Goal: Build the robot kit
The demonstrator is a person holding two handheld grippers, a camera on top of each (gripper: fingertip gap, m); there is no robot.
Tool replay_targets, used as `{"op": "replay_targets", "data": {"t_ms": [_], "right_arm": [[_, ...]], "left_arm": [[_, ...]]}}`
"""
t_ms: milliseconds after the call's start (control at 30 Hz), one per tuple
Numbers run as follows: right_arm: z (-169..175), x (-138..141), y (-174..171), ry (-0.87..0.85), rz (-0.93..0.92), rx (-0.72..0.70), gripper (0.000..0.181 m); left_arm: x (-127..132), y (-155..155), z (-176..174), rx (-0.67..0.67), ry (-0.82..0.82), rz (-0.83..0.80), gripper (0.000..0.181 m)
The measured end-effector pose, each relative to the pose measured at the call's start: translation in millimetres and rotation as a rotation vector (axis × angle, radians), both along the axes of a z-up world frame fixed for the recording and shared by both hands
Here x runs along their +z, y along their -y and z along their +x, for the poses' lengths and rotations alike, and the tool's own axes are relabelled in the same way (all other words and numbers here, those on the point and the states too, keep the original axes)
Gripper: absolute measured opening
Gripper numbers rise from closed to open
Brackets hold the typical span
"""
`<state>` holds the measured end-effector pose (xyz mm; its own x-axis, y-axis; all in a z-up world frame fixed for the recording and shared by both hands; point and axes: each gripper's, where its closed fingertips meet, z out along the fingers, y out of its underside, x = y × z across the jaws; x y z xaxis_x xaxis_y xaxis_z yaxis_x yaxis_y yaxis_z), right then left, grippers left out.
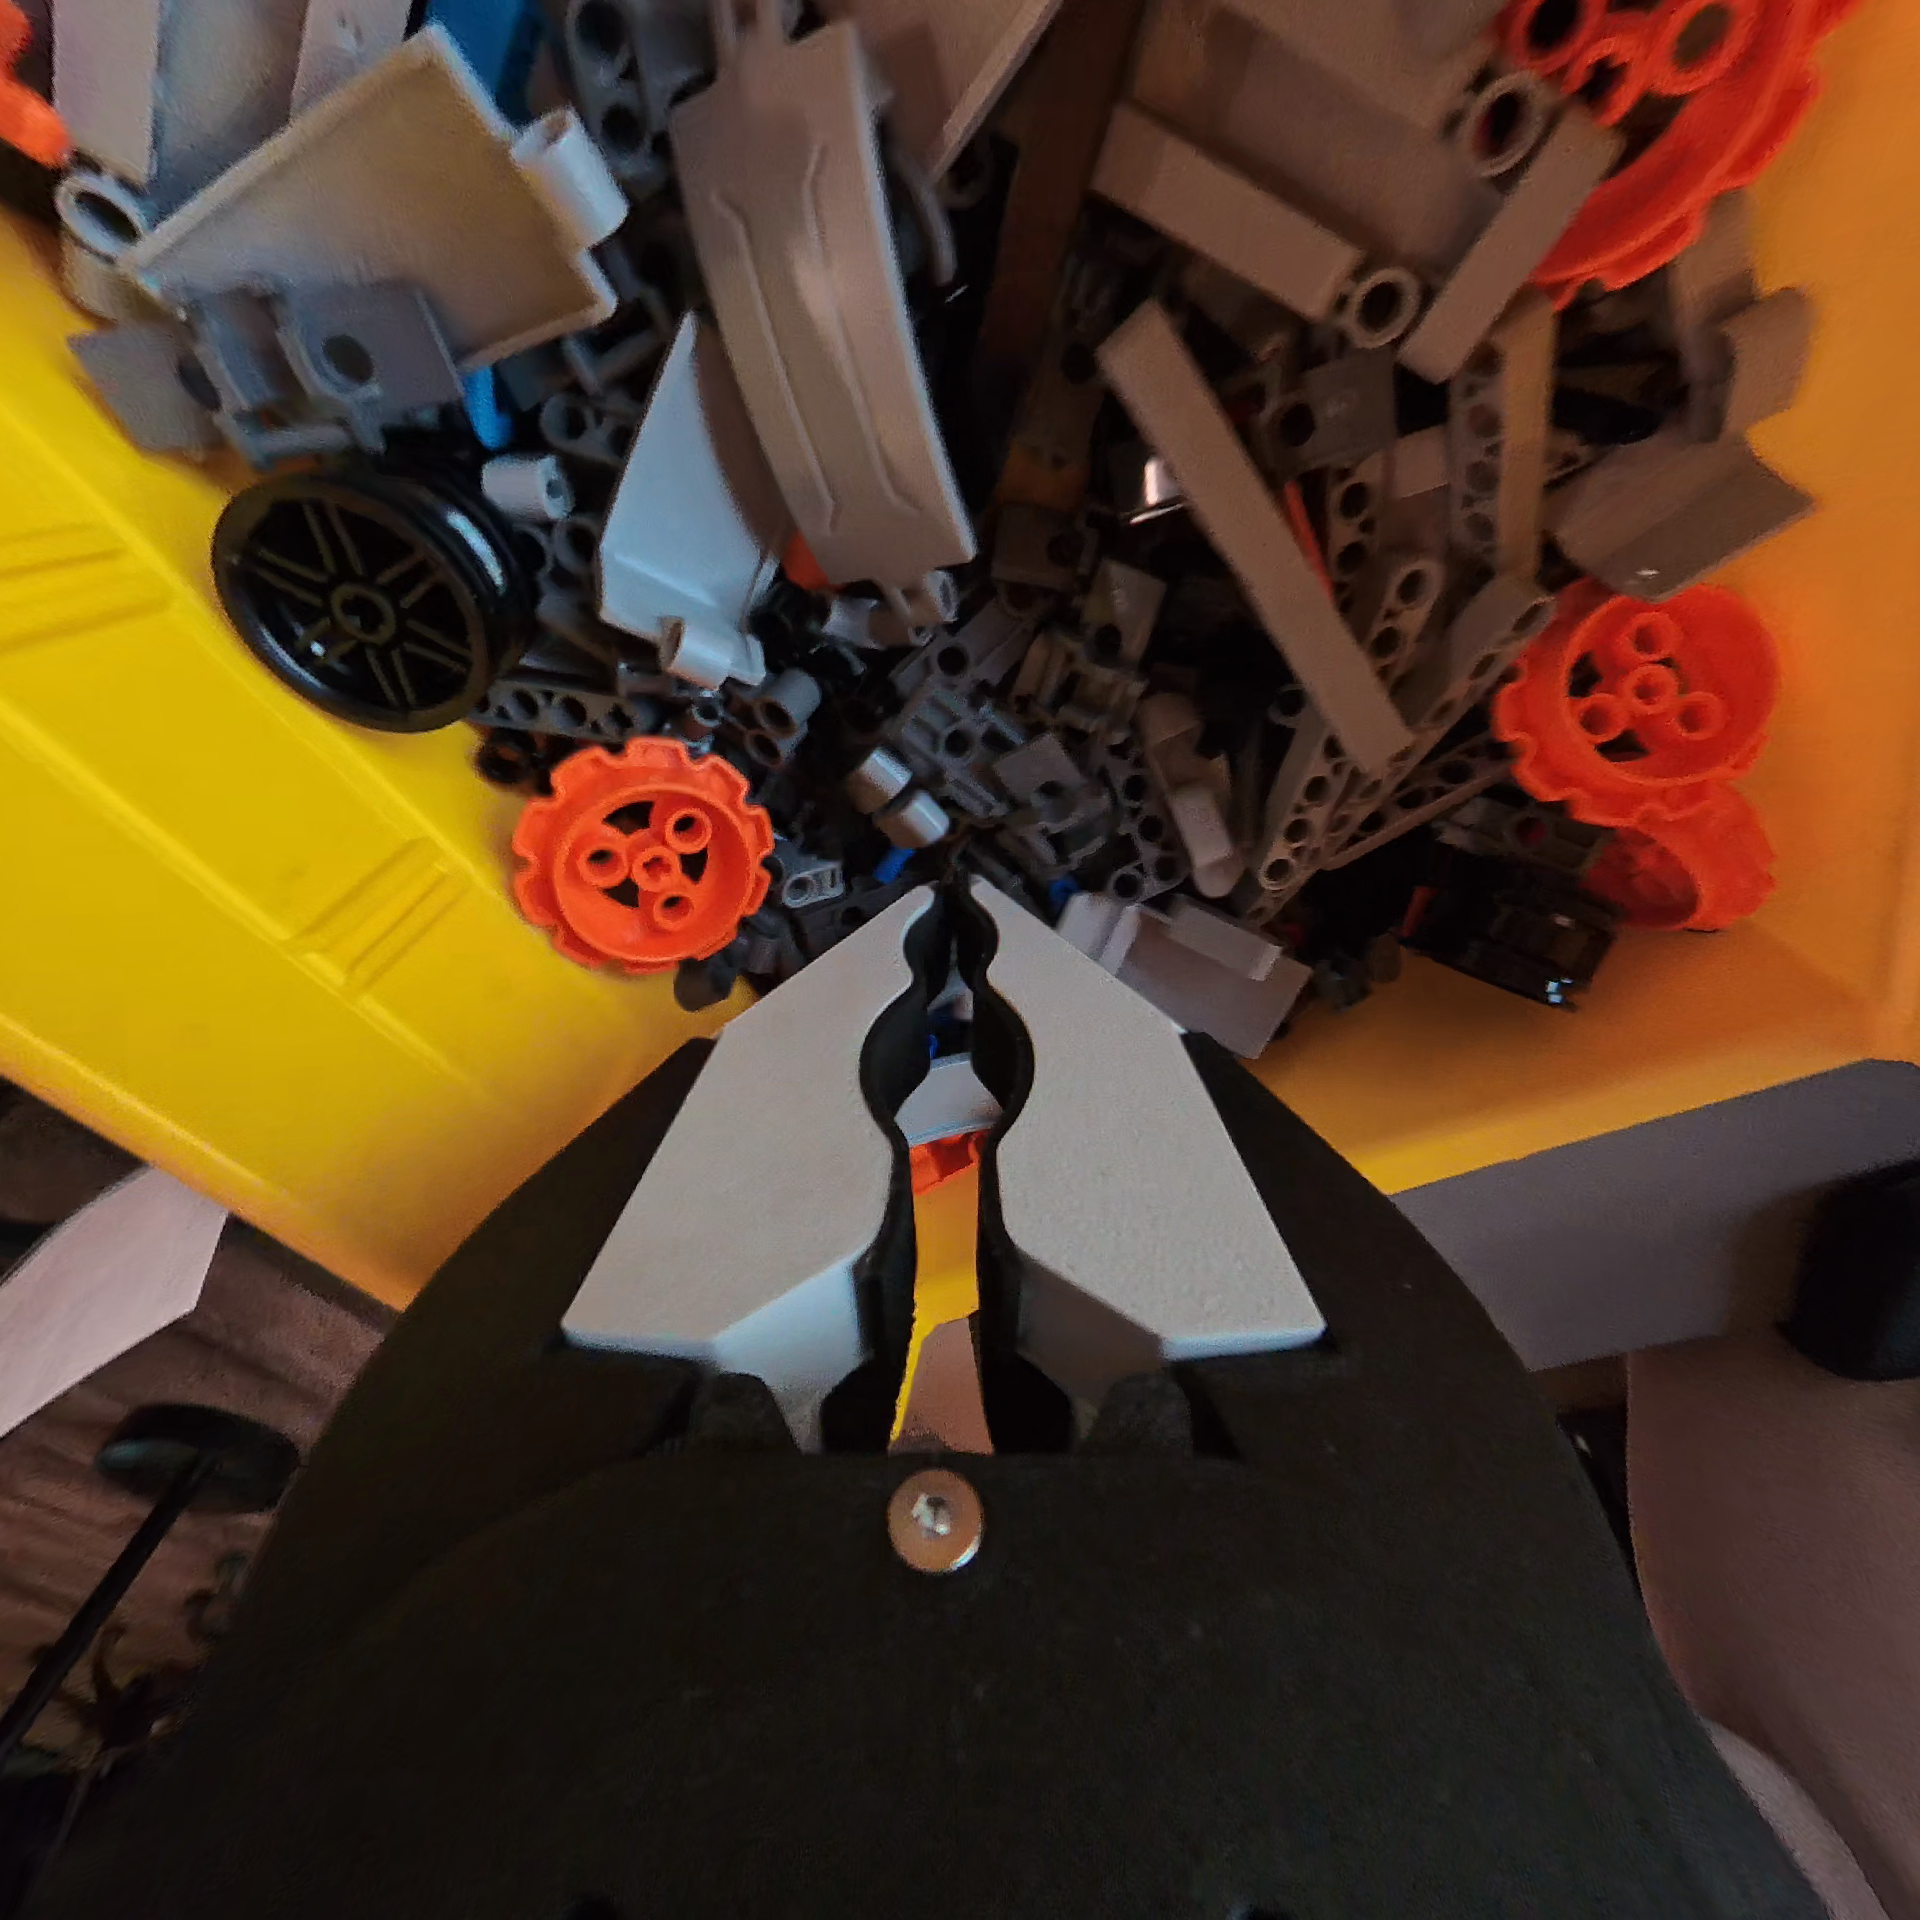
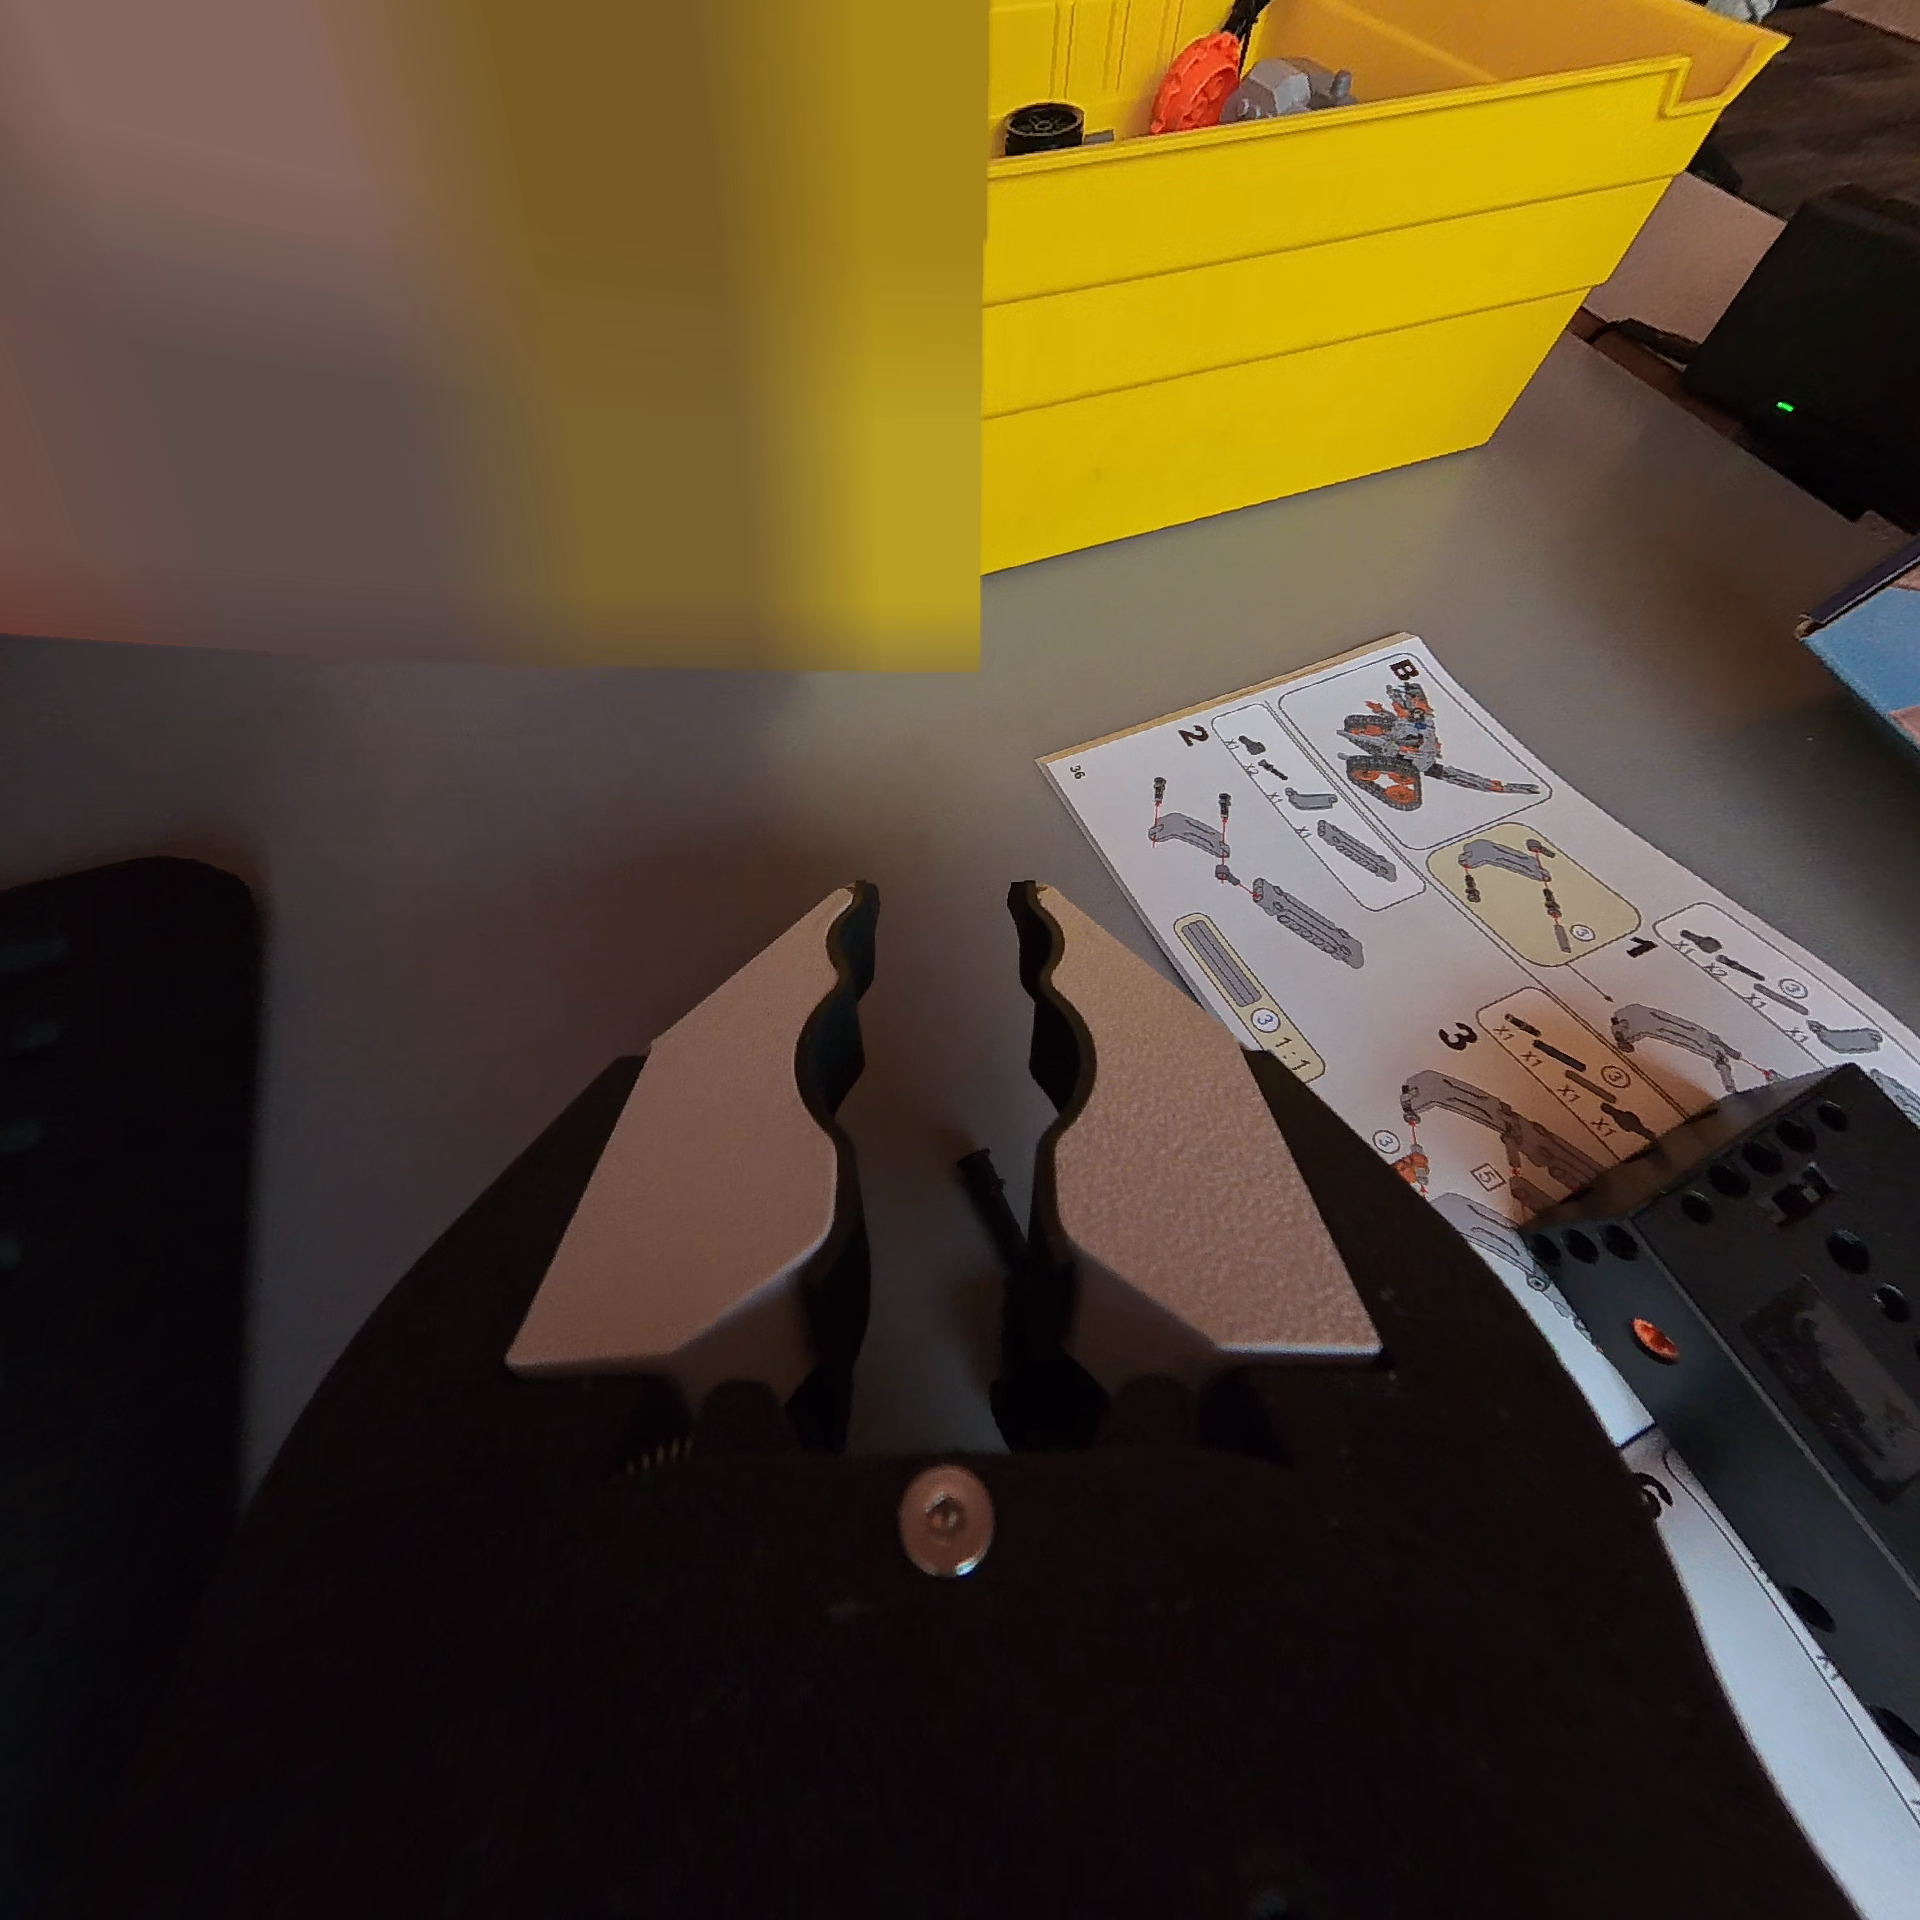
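Observation:
My left gripper is shut, its tips together just above a pile of grey and black building parts inside a yellow bin. An orange toothed wheel lies just left of the tips, and a light grey block just right of them. I cannot tell whether anything is pinched at the tips. My right gripper is open and empty over a grey table. A small black pin lies on the table between its fingers, near the right one, with no pad pressing on it.
The bin also holds a black spoked wheel, more orange wheels and grey curved panels. In the right wrist view the bin stands ahead, with an instruction sheet and a black holed box to the right. Across from one pair of fingers to the other is roughly 25 centimeters. The light grey block lies around 5 centimeters away from my left fingertips.

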<state>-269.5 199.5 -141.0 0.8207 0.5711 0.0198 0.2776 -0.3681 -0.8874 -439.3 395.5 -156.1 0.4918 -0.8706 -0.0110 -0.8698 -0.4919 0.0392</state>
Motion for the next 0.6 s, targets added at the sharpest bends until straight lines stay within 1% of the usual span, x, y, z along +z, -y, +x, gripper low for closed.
{"op": "replay_targets", "data": {"t_ms": [133, 333, 467, 533, 600], "right_arm": [[0.4, 0.4, 0.1, 0.000, 0.001, -0.001, 0.026], [-0.2, -0.3, 0.3, 0.000, -0.002, 0.002, 0.026], [-0.4, -1.3, 0.4, 0.003, -0.006, 0.003, 0.026], [-0.2, -1.1, 0.6, 0.005, -0.005, 0.003, 0.026], [-0.2, -0.8, 0.7, 0.005, -0.004, 0.004, 0.026]], "left_arm": [[3.3, -0.2, 3.2, -0.034, 0.015, 0.014, 0.000], [20.8, -20.9, 15.2, 0.031, 0.147, 0.098, 0.000], [18.6, -25.6, 9.9, 0.041, 0.129, 0.110, 0.000], [15.3, -26.0, 8.7, 0.066, 0.117, 0.107, 0.019], [9.9, -20.2, 4.2, 0.088, 0.083, 0.068, 0.030]]}}
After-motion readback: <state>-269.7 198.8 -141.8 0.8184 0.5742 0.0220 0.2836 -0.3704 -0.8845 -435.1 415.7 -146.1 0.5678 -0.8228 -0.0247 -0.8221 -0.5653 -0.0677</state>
